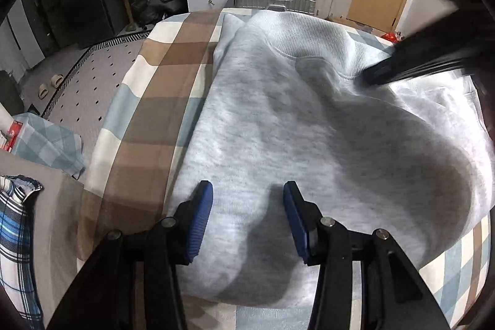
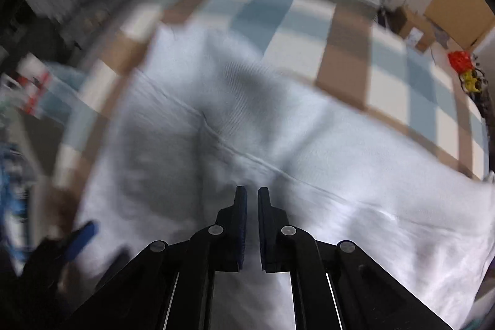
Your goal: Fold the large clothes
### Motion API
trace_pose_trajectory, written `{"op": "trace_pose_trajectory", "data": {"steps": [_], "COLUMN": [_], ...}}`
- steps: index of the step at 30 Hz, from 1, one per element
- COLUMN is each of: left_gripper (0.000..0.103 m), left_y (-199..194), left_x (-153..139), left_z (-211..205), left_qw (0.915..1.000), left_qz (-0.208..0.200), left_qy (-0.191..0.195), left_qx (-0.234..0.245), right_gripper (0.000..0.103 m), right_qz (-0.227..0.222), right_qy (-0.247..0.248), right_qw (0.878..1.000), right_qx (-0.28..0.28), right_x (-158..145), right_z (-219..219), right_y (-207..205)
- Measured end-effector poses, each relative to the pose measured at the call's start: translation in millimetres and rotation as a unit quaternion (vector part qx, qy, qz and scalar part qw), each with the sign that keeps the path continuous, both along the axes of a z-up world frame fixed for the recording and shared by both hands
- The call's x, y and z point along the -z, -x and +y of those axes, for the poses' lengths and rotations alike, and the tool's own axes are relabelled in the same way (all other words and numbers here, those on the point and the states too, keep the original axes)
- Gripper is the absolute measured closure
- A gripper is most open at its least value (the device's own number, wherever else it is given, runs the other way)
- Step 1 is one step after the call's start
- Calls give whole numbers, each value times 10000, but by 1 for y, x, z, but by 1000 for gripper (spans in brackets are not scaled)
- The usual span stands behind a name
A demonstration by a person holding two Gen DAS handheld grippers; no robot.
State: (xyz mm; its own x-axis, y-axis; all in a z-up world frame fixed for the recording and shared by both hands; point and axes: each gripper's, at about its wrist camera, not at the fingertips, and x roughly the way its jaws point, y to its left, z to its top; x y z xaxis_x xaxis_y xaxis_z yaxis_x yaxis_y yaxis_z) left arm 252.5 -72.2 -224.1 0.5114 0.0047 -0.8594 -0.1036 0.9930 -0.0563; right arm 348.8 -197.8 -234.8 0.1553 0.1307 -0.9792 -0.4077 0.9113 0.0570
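Blue-padded left gripper [image 1: 248,194] hovers, jaws apart, over a grey sweatshirt [image 1: 278,126]. Right gripper [image 2: 252,200] hangs nearly closed, empty. Soft, bulky fleece likely grips best at its ribbed hem [image 1: 312,33].

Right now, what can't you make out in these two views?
- Right wrist view: motion blur smears the sweatshirt, so whether the right gripper pinches any cloth is unclear.
- Left wrist view: the right gripper is a dark blur; jaws unreadable.
- Left wrist view: the sweatshirt's sleeves are folded under or cut off.
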Motion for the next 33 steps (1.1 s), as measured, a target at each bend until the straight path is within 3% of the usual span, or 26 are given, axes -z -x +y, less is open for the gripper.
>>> {"op": "trace_pose_trajectory", "data": {"steps": [2, 5, 7, 10, 13, 14, 15, 18, 20, 23, 25, 28, 30, 33], "left_gripper": [61, 61, 61, 61, 61, 61, 61, 61, 61, 61, 61, 61, 61, 61], "left_y": [1, 3, 5, 3, -7, -7, -7, -8, -8, -9, -12, -12, -13, -7], "left_x": [-3, -7, -10, -11, 7, 10, 10, 7, 8, 10, 11, 12, 12, 12], "left_z": [2, -2, -6, -13, -19, -21, -24, -28, -32, -38, -39, -38, -39, -38], "left_qw": [10000, 9965, 9932, 9908, 9899, 9906, 9915, 9937, 9946, 9954, 9957, 9956, 9956, 9958], "left_qz": [-19, 9, -84, -129, 109, 77, 15, 25, 18, 13, 21, 12, 11, -13], "left_qy": [81, 753, 1039, 1180, 1231, 1161, 1066, 863, 744, 566, 554, 565, 567, 540], "left_qx": [2, 375, 528, 647, 695, 714, 741, 708, 717, 769, 743, 745, 747, 742], "right_gripper": [79, 59, 58, 56, 58, 57, 57, 59, 75, 72, 60, 61, 60, 60], "right_qz": [-394, -976, -1159, -1109, -599, -449, -682, -799, -717, -1229, -1261, -877, -850, -1026], "right_qy": [-323, -294, -334, 124, 300, 370, 421, 676, 686, -87, -708, -746, -189, -50], "right_qw": [9987, 9945, 9916, 9902, 9928, 9928, 9915, 9885, 9875, 9830, 9843, 9923, 9958, 9942], "right_qx": [12, 256, 466, 838, 990, 1044, 1021, 1088, 1224, 1359, 1015, 457, 294, 318], "right_x": [-31, -64, -72, -44, 11, 28, 39, 45, 35, -6, -18, 9, 42, 68], "right_z": [-35, -105, -148, -203, -223, -222, -217, -205, -201, -186, -158, -105, -90, -87], "right_y": [20, 65, 85, 115, 121, 121, 121, 116, 112, 121, 125, 116, 103, 92]}}
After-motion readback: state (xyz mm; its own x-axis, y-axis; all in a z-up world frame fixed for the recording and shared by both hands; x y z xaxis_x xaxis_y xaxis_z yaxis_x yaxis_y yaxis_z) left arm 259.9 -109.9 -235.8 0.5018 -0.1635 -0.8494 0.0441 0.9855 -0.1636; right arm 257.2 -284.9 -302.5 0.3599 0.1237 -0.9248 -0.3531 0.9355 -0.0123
